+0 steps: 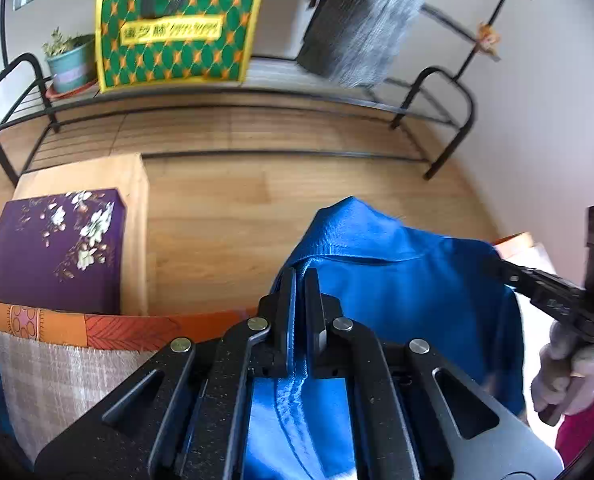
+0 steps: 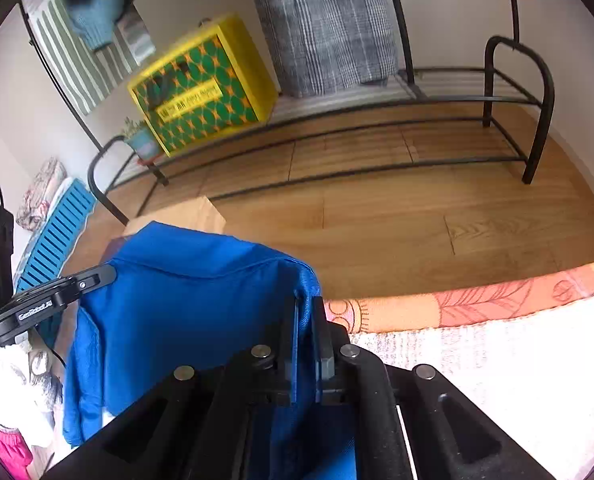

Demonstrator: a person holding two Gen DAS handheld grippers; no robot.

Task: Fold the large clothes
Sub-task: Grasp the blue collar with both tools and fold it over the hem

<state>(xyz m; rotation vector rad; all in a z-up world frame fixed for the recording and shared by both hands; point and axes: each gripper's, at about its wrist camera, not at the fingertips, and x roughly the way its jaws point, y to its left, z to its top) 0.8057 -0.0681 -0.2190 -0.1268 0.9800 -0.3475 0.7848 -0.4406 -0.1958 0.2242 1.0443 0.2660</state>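
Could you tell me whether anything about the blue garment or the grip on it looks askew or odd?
Nothing stands out. The blue garment is pinched in both grippers, left gripper and right gripper, and hangs between them over the bed edge. No tear or snag shows.

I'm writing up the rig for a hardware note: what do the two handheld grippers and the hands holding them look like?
Both the left gripper and the right gripper are matte black, with flat parallel fingers, angular cut-out link arms and round silver pivot pins. Seen from the right wrist camera, the left gripper bears white lettering, and a thin black cable runs beside it. The hand wears a light grey glove.
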